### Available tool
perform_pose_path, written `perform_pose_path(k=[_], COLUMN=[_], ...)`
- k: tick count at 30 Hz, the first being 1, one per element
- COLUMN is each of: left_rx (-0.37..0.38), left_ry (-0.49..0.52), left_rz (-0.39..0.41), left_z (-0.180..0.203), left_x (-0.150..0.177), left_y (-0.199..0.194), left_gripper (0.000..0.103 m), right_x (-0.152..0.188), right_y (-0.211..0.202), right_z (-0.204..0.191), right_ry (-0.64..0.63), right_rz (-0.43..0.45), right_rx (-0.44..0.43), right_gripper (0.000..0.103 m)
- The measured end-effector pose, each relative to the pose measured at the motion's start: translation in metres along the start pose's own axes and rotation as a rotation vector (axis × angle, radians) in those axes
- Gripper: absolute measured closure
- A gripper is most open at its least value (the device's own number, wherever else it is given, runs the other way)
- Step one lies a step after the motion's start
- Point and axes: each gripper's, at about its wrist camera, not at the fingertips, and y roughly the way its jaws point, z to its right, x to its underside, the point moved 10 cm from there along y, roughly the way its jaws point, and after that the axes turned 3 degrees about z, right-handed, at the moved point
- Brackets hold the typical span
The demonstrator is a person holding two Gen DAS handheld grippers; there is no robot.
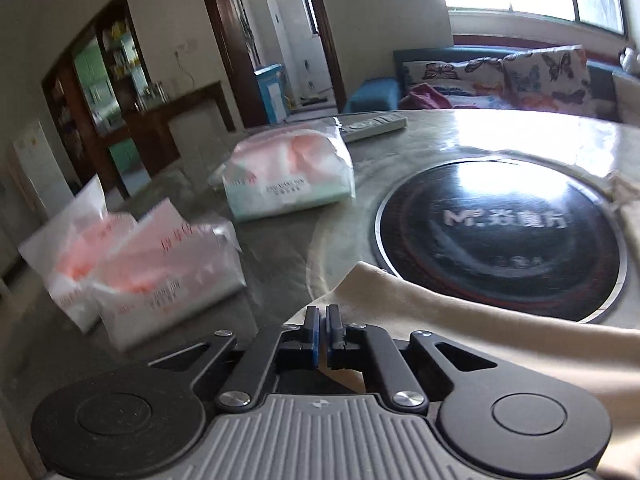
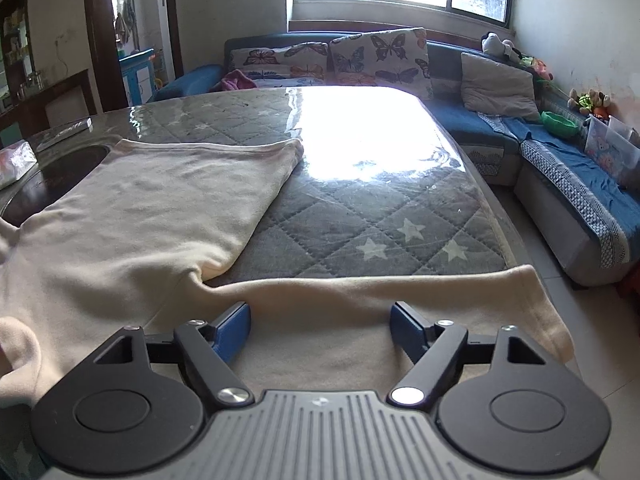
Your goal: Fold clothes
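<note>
Left view: left gripper point(image 1: 322, 312) pinched nearly shut, seemingly on the shirt point(image 1: 460, 320) edge (blurred), beside the hob point(image 1: 500, 232); tissue packs point(image 1: 168, 264) nearby.
Right view: right gripper point(image 2: 320, 320) spread wide over a sleeve point(image 2: 360, 300); shirt flat on table point(image 2: 360, 220).

A big table point(image 2: 360, 216) has a gray cover with white stars. On it sit three tissue packs point(image 1: 288, 176), a remote point(image 1: 374, 125), and a round black cooktop point(image 1: 500, 236). Behind is a blue sofa point(image 2: 560, 168) with butterfly pillows point(image 2: 380, 56).
</note>
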Motion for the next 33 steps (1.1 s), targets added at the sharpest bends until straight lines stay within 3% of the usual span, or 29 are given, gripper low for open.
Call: perform_pose_path(k=[5,8,13,16,22,33], left_rx=[-0.009,0.034,0.124,0.239,0.463,0.635], left_ry=[0.019,-0.001,0.002,0.018,0.040,0.213], left_rz=[-0.014,-0.027,0.014,0.046,0.031,0.013], left_z=[-0.003,-0.004,0.018,0.050,0.134,0.261], left_x=[-0.004,-0.008,-0.024,-0.039,-0.062,-0.080], left_y=[0.007,0.003,-0.023,-0.038,-0.045,-0.025], left_gripper=[0.098,0.090,0.089,0.089,0.089,0.089], right_x=[-0.006,-0.008,-0.021,-0.035,-0.068,-0.110], right_y=[0.010,0.009,0.007,0.010,0.036,0.112], right_z=[0.001,0.004,0.004,0.001,-0.013,-0.025], right_ry=[-0.007,-0.005,-0.008,-0.006,-0.013,-0.011], right_rz=[0.010,0.002,0.006,0.005,-0.006,-0.057], right_rx=[-0.006,-0.021,-0.032,-0.060,-0.127,-0.146], right_gripper=[0.017,0.018,0.021,0.029,0.046,0.073])
